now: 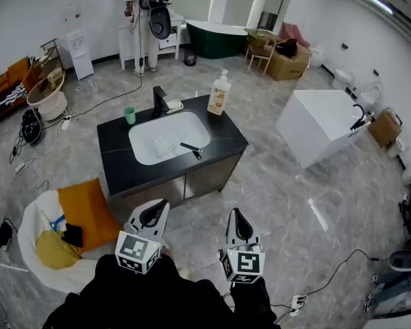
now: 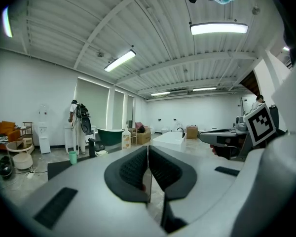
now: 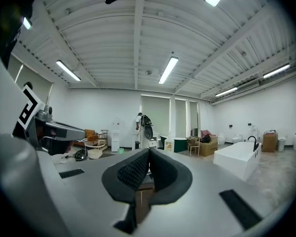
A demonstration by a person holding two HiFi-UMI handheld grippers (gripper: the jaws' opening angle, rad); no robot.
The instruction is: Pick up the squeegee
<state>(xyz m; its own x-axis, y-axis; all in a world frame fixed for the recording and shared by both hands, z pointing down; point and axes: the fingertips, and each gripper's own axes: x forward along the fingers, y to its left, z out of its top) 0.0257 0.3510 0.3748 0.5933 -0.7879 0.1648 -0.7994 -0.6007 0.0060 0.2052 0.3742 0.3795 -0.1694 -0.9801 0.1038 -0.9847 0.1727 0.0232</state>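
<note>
The squeegee point(image 1: 190, 148), black-handled, lies inside the white sink basin point(image 1: 145, 149) set in a black counter point(image 1: 116, 156). Both grippers hover over the floor in front of the counter, well short of it. My left gripper point(image 1: 155, 212) points toward the counter, its jaws pressed together with nothing between them point(image 2: 147, 166). My right gripper point(image 1: 235, 218) is beside it, jaws likewise closed and empty point(image 3: 149, 166). Each gripper view looks level across the room, and the squeegee is hidden there.
On the counter stand a black faucet point(image 1: 159, 100), a green cup point(image 1: 129, 115) and a soap pump bottle point(image 1: 220, 93). A white chair with orange cushion point(image 1: 82, 211) sits left of me. A white block point(image 1: 318, 125), a person point(image 1: 138, 19) and a bathtub point(image 1: 219, 36) stand farther off.
</note>
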